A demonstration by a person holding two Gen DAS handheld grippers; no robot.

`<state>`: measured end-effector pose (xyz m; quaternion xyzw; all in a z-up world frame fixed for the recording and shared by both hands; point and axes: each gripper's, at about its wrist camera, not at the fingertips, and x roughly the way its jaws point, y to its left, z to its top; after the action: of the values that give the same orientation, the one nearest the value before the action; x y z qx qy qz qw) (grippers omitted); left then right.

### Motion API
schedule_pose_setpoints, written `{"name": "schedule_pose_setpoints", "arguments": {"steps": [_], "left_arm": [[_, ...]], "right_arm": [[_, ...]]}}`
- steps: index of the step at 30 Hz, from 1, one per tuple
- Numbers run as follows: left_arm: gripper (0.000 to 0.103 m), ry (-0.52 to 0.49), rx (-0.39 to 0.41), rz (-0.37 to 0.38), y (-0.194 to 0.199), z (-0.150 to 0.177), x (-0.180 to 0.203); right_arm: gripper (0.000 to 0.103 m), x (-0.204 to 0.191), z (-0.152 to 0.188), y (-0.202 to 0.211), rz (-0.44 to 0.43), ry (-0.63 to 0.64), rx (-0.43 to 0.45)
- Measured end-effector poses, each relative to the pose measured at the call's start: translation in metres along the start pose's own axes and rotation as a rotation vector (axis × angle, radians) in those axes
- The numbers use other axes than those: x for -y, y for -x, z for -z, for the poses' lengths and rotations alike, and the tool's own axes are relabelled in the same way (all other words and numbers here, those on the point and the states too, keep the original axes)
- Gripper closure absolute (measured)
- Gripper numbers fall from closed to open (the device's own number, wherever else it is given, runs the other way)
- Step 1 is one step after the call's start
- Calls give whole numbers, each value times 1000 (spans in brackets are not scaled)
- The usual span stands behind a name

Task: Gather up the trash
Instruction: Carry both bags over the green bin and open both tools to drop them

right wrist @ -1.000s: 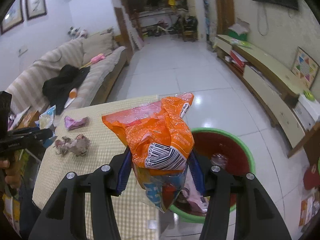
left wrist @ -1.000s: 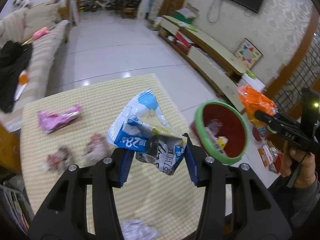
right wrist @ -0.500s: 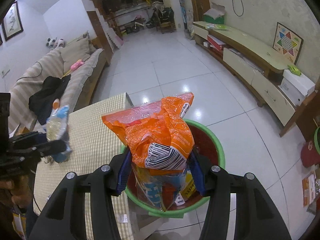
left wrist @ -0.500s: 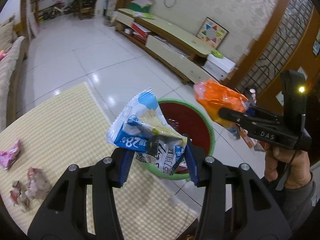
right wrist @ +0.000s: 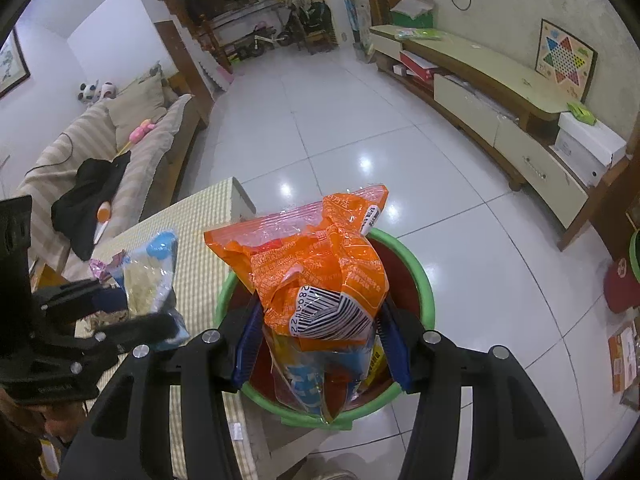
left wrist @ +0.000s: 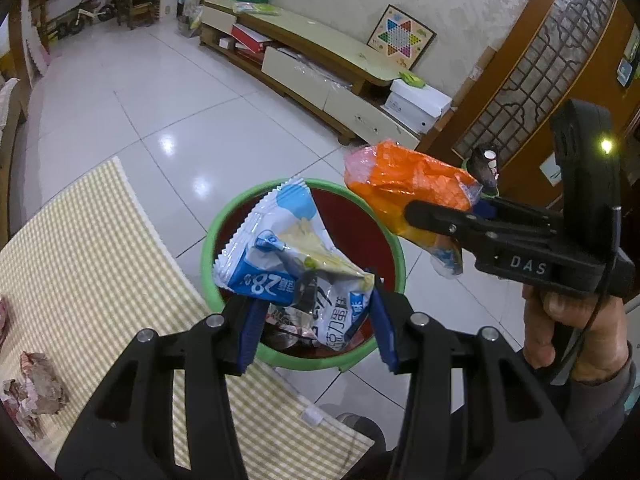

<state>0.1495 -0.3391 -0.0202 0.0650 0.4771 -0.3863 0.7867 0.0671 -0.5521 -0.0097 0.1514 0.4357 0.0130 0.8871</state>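
My left gripper (left wrist: 316, 328) is shut on a blue and white snack wrapper (left wrist: 288, 256) and holds it over the green-rimmed red bin (left wrist: 212, 248). My right gripper (right wrist: 320, 340) is shut on an orange snack bag (right wrist: 316, 264), also above the bin (right wrist: 424, 288). The orange bag (left wrist: 408, 188) and right gripper show at the right of the left wrist view. The left gripper with its wrapper (right wrist: 152, 276) shows at the left of the right wrist view. Wrappers lie inside the bin.
The bin stands on the tiled floor beside the table with a yellow checked cloth (left wrist: 92, 248). Crumpled wrappers (left wrist: 36, 380) lie on the cloth at the left. A low TV cabinet (right wrist: 492, 92) runs along the right wall. A sofa (right wrist: 100, 148) stands at the left.
Both grippers have moved from above the table to over the bin, each still holding its wrapper. The bin now sits right under the fingers.
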Motion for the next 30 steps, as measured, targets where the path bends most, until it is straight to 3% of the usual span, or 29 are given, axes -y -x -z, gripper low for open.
{"name": "schedule_pose_setpoints", "arguments": {"steps": [12,30], "left_arm": [[58,22,-39,38,-18,-8,9],[57,27,-59,34,-26,-13,14]], "right_arm": [[52,-1,-2,-9,2,-9,-15],[51,2,-1,-17,1,-14,-39]]}}
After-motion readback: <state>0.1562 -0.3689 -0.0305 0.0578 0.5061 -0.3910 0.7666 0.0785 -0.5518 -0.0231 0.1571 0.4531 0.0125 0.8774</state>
